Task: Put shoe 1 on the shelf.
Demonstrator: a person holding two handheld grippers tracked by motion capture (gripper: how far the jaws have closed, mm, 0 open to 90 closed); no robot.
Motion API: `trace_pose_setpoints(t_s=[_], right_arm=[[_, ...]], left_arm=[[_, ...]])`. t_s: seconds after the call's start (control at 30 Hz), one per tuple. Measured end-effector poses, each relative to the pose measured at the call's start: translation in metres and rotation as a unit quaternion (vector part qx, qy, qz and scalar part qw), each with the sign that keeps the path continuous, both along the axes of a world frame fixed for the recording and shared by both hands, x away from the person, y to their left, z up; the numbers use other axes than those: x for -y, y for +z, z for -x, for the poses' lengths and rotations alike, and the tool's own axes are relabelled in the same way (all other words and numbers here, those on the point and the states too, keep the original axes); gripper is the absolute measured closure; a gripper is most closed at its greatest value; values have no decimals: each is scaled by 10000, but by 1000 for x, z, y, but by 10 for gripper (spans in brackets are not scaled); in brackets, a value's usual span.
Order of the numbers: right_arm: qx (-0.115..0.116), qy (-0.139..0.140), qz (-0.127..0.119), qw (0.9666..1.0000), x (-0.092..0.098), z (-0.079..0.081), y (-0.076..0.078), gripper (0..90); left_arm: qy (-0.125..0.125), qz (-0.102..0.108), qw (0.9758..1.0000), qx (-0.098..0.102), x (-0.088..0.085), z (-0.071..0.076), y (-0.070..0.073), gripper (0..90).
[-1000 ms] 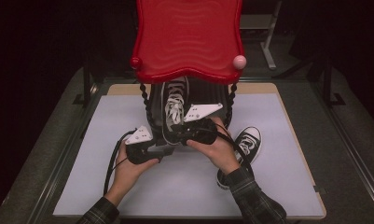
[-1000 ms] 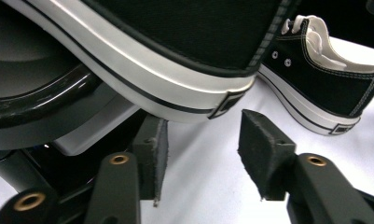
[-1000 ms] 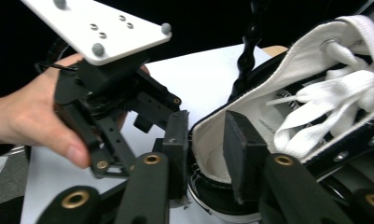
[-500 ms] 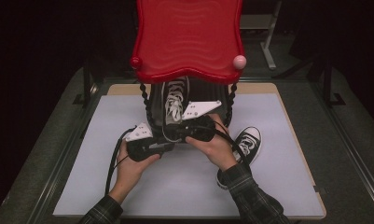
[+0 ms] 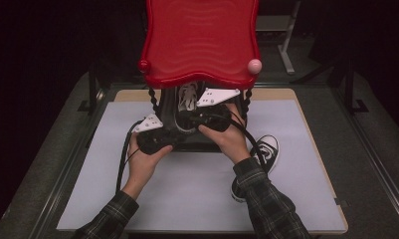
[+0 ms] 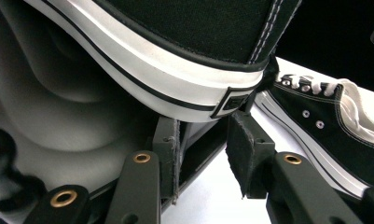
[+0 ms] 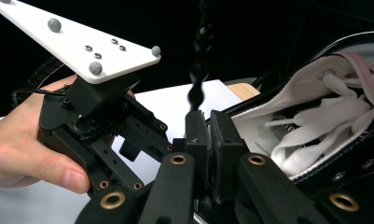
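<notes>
A black high-top sneaker (image 5: 187,99) with white laces hangs between both grippers under a red seat (image 5: 199,42). My right gripper (image 5: 207,117) is shut on the sneaker's collar rim (image 7: 250,121); its pads (image 7: 222,135) pinch the edge beside the white lining. My left gripper (image 5: 162,139) comes at the heel from the lower left. Its jaws have just been closing, and the white rubber heel (image 6: 222,100) sits at the fingertips (image 6: 168,149) with a gap still showing between the pads. The second sneaker (image 5: 266,154) lies on its side on the mat.
The red seat stands on twisted black legs (image 5: 154,102) at the back middle of the white mat (image 5: 187,199). The second sneaker (image 6: 324,126) lies close to the right of the held one. Dark table rails (image 5: 381,164) run along both sides.
Both hands and the held sneaker have moved away from the person and upward, farther under the red seat. The right gripper's jaws have closed tighter on the collar.
</notes>
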State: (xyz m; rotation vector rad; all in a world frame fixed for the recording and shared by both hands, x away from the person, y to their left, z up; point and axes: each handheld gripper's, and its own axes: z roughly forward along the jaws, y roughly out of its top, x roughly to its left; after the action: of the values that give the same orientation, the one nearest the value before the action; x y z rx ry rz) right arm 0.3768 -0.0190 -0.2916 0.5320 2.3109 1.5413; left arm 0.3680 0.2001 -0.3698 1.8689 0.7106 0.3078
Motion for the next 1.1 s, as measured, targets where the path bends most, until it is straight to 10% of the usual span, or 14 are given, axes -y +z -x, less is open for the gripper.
trace_pose_setpoints(t_s=[0.67, 1.1], right_arm=[[-81, 8, 135, 9999, 0, -3, -22, 860], [-328, -162, -62, 9993, 20, 13, -18, 561]], left_arm=[[-449, -384, 9983, -3, -18, 37, -16, 650], [-577, -481, 9972, -61, -22, 56, -16, 547]])
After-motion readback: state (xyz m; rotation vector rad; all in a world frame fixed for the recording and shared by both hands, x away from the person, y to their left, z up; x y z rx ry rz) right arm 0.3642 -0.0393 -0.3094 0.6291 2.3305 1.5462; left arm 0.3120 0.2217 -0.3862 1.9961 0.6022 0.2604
